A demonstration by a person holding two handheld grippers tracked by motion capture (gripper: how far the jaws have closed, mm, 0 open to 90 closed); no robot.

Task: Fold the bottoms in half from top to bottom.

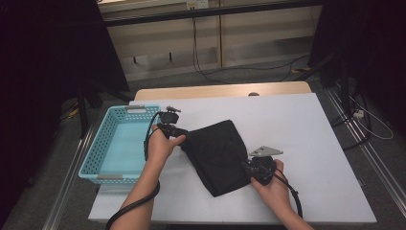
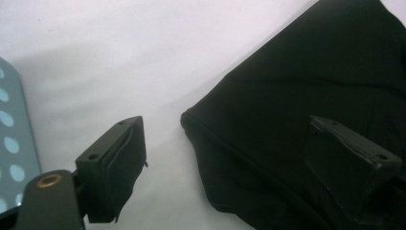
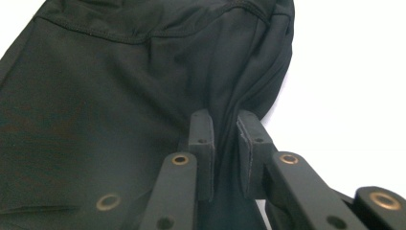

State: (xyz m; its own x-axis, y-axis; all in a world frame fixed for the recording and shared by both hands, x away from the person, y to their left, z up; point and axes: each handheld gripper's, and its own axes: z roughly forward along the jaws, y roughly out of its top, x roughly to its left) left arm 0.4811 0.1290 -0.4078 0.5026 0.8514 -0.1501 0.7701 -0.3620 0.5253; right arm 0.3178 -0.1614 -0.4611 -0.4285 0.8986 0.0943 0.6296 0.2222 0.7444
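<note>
The worktop (image 1: 316, 143) is a smooth, matte white slab. On its left edge sits my perforated turquoise plastic basket (image 1: 111, 125), rectangular. Just beside it, at the middle, lies the soft black garment (image 1: 218, 155), folded flat with stitched seams. My right claw (image 3: 225, 143) pinches a gathered ridge of its fabric. My left claw (image 2: 225, 163) stands released, wide across its rounded corner.

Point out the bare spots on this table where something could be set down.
The table is bare right of the black cloth and along its far edge. The blue basket bounds the left. The middle is crowded by the left gripper and right gripper.
</note>
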